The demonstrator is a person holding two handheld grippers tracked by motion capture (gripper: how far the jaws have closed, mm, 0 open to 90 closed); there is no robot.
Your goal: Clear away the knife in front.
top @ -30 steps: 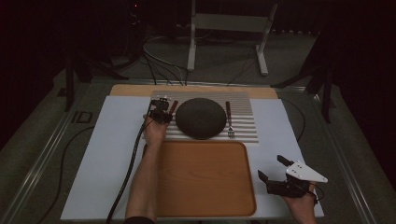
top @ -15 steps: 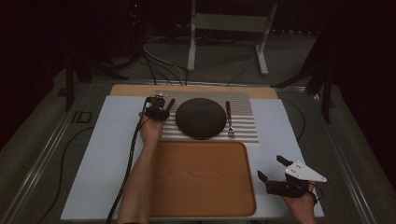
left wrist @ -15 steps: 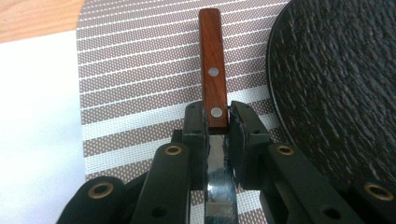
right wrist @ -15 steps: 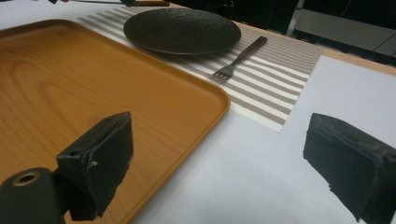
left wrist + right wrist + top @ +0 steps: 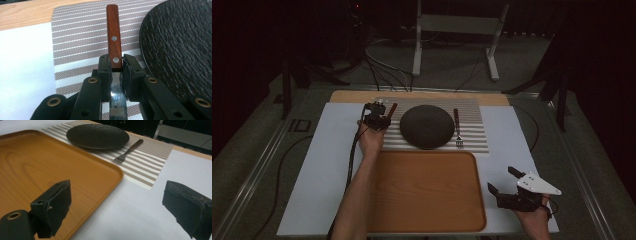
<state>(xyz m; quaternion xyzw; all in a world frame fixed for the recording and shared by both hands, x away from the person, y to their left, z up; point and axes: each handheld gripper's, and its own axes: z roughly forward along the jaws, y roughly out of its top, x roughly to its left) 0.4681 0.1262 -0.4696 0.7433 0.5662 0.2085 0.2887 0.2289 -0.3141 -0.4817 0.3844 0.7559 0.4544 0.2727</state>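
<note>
In the high view, a striped placemat (image 5: 472, 137) lies at the far middle of the white table cover (image 5: 319, 170), with a round black plate (image 5: 427, 126) at its centre. A fork (image 5: 457, 129) with a wooden handle lies on the mat at 3 o'clock from the plate, tines toward the person. At 9 o'clock from the plate, the left gripper (image 5: 377, 120) sits over the mat's left edge, and the wooden handle of a knife (image 5: 391, 109) sticks out beyond it toward 12 o'clock. A wooden tray (image 5: 427, 192) lies just nearer than the mat, at 6 o'clock from the plate. The right gripper (image 5: 503, 185) is held at 3 o'clock from the tray, over the bare cover, its jaws spread wide apart and holding nothing.

In the left gripper view, the two black jaws are closed narrowly on the knife (image 5: 113, 45) where the blade meets the handle. The reddish-brown handle with two metal rivets runs toward 12 o'clock over the placemat (image 5: 77, 50), and the shiny blade shows between the jaws toward 6 o'clock. The textured plate (image 5: 182, 47) lies at 3 o'clock from the knife, close beside it.

In the right gripper view, the jaws stand far apart with only the white cover (image 5: 140, 212) between them. The tray (image 5: 50, 167) takes up the left, its rounded corner near the placemat (image 5: 147, 165). The plate (image 5: 97, 135) rests on the mat at 12 o'clock, with the fork (image 5: 127, 151) just beside it at its 3 o'clock.
</note>
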